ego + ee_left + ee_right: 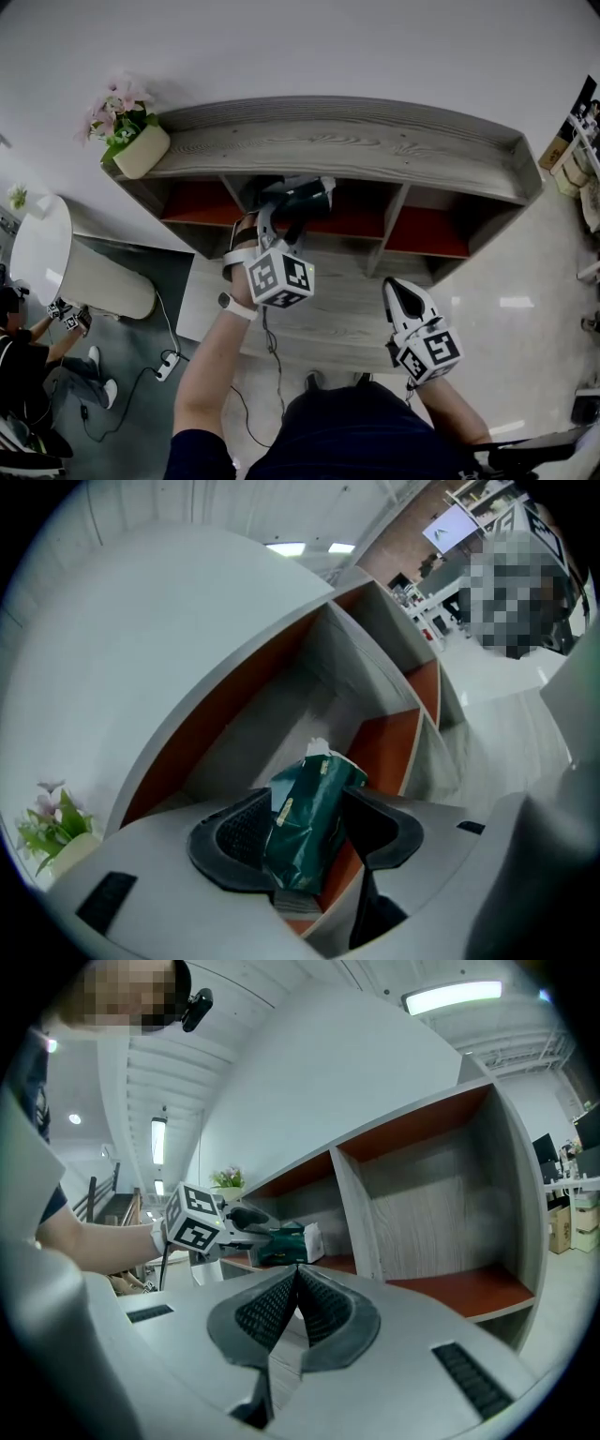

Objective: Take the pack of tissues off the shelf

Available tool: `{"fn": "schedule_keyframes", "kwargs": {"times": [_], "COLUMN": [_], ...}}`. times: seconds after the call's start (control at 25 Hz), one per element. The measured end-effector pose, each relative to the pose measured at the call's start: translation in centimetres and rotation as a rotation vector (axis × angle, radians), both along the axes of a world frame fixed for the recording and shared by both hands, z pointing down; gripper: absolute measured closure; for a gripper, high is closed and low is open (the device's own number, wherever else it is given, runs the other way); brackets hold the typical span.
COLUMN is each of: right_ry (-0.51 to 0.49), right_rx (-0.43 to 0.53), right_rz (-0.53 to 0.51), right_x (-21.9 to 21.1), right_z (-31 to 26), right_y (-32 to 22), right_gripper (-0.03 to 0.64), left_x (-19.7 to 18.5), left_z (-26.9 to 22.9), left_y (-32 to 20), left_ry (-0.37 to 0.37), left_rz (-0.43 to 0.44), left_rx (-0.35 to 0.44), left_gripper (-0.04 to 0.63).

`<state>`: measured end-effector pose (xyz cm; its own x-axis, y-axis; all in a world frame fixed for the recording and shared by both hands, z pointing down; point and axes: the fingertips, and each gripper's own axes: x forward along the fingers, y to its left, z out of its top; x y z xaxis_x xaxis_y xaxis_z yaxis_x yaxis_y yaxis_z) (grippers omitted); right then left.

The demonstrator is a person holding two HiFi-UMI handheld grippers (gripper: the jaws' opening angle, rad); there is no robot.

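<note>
Two grippers share the work unevenly. My left gripper reaches into the middle compartment of the shelf, its jaws spread apart and straddling the green pack of tissues. I judge that placement lines up a grip across the pack's narrow sides. The right gripper view shows the pack lying on the compartment's red floor, so it is not off the shelf yet. My right gripper hangs back in front of the shelf, jaws clenched on nothing, out of the way. I cannot tell whether either pad touches the wrapper. In the head view the top board and the gripper cover most of the pack, and its print is unreadable.
</note>
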<state>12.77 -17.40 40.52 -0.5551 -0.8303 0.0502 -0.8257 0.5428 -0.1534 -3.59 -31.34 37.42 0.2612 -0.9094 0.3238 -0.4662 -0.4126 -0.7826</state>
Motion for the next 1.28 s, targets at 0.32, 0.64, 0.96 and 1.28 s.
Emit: {"fn": "schedule_keyframes", "kwargs": {"times": [0.32,0.64,0.96,1.28], "right_ry": [-0.013,-0.009,-0.021,-0.023], "right_rx": [-0.021,-0.018,-0.045,-0.050], "right_rz": [0.021,0.027,0.041,0.046], "right_x": [0.5,0.6,0.8,0.6], "right_z": [0.4,0.6,1.4,1.4], "right_y": [0.6,1.0,1.5,1.7], "right_gripper": [0.604,0.604,0.605,0.604], "left_x": [0.4,0.4,0.7,0.8], "left_z": [1.7,5.4,6.7,6.7], "left_y": [-2.5,-4.7,-4.7,-4.3], "left_ry": [-0.157,-0.320,-0.378,-0.353], "left_rz": [0.027,0.034,0.081,0.114], "left_rx": [-0.057,-0.196,-0.275,-0.232], "left_gripper": [0.353,0.353,0.467,0.482]}}
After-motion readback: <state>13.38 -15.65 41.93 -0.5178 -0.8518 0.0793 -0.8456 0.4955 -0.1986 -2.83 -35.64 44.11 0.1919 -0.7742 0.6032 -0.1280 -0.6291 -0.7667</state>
